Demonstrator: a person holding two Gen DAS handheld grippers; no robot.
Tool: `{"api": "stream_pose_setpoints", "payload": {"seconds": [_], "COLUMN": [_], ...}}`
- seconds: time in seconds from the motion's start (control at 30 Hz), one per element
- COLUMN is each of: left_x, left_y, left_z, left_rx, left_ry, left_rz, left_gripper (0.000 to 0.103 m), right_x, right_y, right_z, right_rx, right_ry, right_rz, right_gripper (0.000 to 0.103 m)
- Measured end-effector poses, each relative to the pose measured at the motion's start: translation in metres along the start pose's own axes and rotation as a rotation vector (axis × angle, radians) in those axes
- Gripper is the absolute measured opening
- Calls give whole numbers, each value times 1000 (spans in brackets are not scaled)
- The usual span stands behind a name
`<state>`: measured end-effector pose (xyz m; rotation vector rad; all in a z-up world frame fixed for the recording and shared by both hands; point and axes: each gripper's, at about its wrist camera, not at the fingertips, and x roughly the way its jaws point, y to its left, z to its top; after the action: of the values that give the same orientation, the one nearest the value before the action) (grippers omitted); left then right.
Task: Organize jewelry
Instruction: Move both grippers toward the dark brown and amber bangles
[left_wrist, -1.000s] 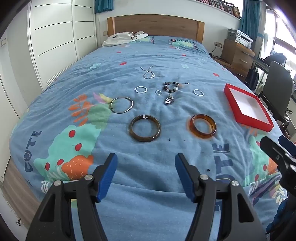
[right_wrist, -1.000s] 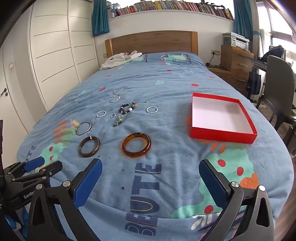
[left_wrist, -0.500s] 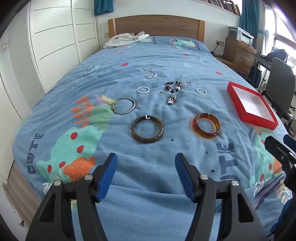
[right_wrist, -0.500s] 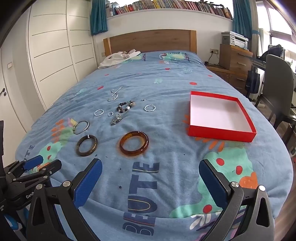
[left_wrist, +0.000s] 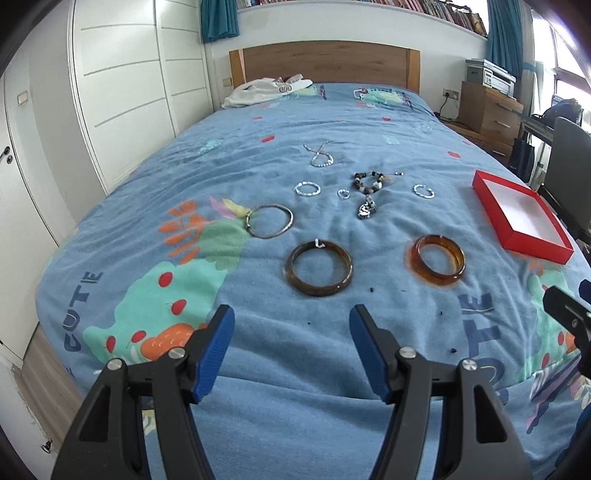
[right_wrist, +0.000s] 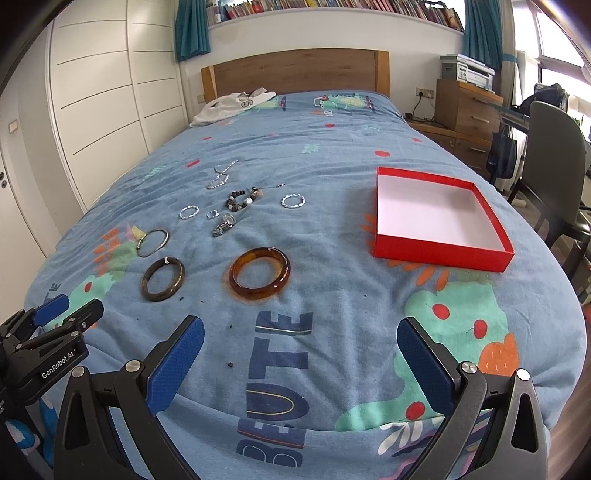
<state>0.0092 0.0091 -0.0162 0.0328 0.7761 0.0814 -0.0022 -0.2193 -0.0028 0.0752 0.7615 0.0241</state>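
Jewelry lies spread on the blue bedspread. A dark brown bangle (left_wrist: 318, 268) (right_wrist: 163, 278) and an amber bangle (left_wrist: 438, 259) (right_wrist: 259, 273) lie nearest. Behind them are a thin metal bangle (left_wrist: 269, 220) (right_wrist: 152, 242), small silver rings (left_wrist: 307, 189) (right_wrist: 293, 201), a beaded bracelet (left_wrist: 370, 181) (right_wrist: 242, 197) and a silver chain (left_wrist: 320, 155) (right_wrist: 221, 174). An empty red box (left_wrist: 521, 216) (right_wrist: 439, 218) sits at the right. My left gripper (left_wrist: 291, 350) is open and empty, short of the brown bangle. My right gripper (right_wrist: 300, 360) is open and empty over the bed's near edge.
White clothing (left_wrist: 266, 89) lies by the wooden headboard (right_wrist: 295, 70). White wardrobe doors (left_wrist: 122, 92) run along the left. A wooden dresser (right_wrist: 467, 110) and a grey chair (right_wrist: 556, 162) stand to the right of the bed.
Both grippers have tilted or drawn back a little, so the jewelry and box sit lower in both views. Nothing on the bed has moved. Both grippers stay open.
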Motion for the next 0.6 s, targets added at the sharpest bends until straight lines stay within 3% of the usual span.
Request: {"api": "stream_pose_setpoints", "payload": {"seconds": [0.6], "left_x": [-10], "left_y": [-3], "left_z": [10], "left_rx": [3], "left_ry": [6], "left_rz": [-18], "left_gripper": [63], "right_x": [2], "right_y": [4], "right_z": [1], "right_rx": [-15], "right_ry": [26], "right_rz": [-3], "right_gripper": [102]}}
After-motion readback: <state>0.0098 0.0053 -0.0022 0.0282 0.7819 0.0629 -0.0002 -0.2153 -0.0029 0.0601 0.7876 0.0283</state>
